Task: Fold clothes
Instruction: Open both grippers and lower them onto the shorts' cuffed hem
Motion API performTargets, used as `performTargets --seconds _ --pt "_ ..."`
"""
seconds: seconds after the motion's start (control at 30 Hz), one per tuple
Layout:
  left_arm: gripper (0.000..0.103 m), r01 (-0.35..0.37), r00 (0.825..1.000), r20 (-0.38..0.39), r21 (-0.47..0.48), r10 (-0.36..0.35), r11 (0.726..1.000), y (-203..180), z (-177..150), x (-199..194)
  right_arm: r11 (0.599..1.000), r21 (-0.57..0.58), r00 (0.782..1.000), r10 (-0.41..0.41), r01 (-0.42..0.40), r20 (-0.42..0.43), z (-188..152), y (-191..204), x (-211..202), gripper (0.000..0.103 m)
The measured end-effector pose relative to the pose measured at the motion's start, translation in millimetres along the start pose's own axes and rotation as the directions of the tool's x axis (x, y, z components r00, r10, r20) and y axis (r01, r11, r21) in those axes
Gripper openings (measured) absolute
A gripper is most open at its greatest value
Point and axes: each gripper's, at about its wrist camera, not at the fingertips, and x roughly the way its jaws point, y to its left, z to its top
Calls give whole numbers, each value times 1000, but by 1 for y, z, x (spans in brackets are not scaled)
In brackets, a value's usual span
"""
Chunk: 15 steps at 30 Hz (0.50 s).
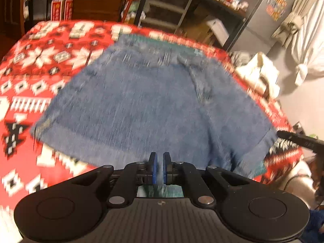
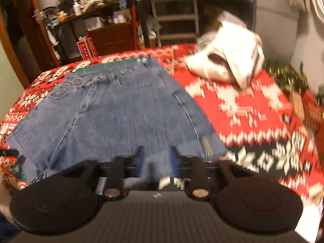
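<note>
Blue denim fills the narrow gap between the left gripper's [image 1: 160, 167] jaws: they are nearly closed and seem to pinch the near hem of the faded blue denim shorts [image 1: 141, 105], though blur makes this uncertain. The right gripper [image 2: 156, 160] has wider jaws with a bunch of hem cloth between them; whether they clamp it I cannot tell. Both point toward 12 o'clock, low over the hem, probably to carry it to the waistband. The shorts lie flat on the red patterned tabletop cloth [image 2: 253, 117]; a white crumpled garment [image 2: 228, 60] sits at 2 o'clock.
</note>
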Motion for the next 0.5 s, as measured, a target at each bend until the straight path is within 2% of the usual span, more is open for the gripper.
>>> performTargets --seconds 0.03,0.07,0.1,0.13,0.2,0.23,0.3,0.37,0.4,0.43,0.5 --pt "19 -4 1000 18 6 4 1000 -1 4 1 1000 -16 1000 1 -1 -1 3 4 4 43" --pt "27 -9 999 34 13 9 1000 -1 8 3 1000 -26 1000 5 -5 2 5 7 9 49" --pt "41 -15 998 54 19 14 1000 -2 11 6 999 -34 1000 10 -10 7 7 10 14 59" --pt "46 -21 997 72 26 20 999 -4 14 10 999 -43 1000 13 -13 14 8 13 18 65" --pt "50 -24 997 79 66 18 998 -7 19 19 998 -63 999 19 -17 32 8 18 26 89" --pt "57 -28 997 77 85 21 996 -9 19 25 997 -72 999 22 -19 41 8 21 30 90" --pt "65 -43 997 70 119 35 992 -13 20 37 995 -92 999 30 -26 44 7 24 39 98" --pt "65 -63 998 38 146 58 987 -15 20 51 994 -112 999 22 -18 40 6 27 48 103" --pt "67 -73 997 33 157 69 985 -16 19 57 993 -121 999 21 -17 36 5 28 52 102" --pt "73 -82 995 64 177 72 981 -19 17 57 992 -125 1000 18 -15 25 5 29 56 102" --pt "82 -91 995 58 197 81 976 -22 16 62 992 -130 1000 8 -9 -9 4 29 64 103"
